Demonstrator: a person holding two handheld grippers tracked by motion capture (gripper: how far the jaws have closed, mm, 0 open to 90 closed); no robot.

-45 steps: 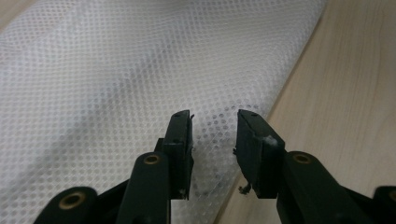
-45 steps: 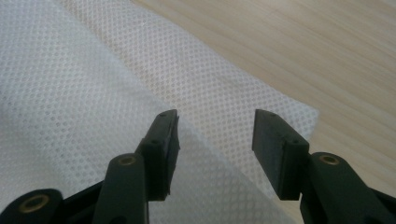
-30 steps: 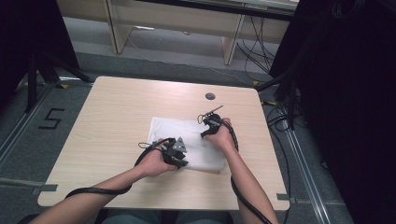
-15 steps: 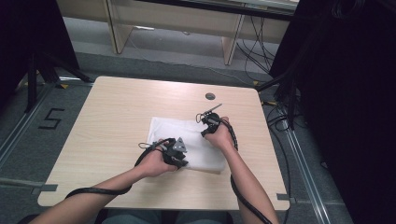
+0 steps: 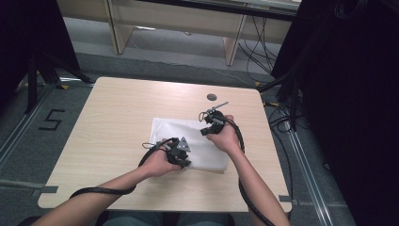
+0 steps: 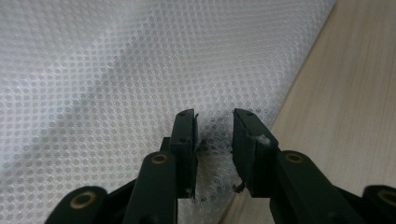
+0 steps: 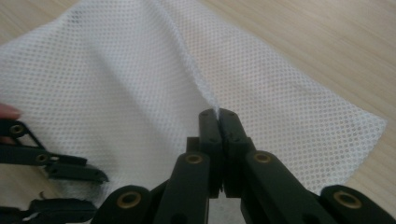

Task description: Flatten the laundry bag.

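- White mesh cloth lies centre-right on the table, near edge partly hidden by both hands
- Right gripper clenched on a raised fold of the mesh, centre of its view
- Left gripper jaws apart, mesh edge between them; pad contact hard to make out
- Dark disc beyond the cloth, too small to identify

Even overhead light keeps the table bright while the surroundings on the far left and right sink into darkness, shadows stay soft, and both gripper views go blurred near the close black jaws.
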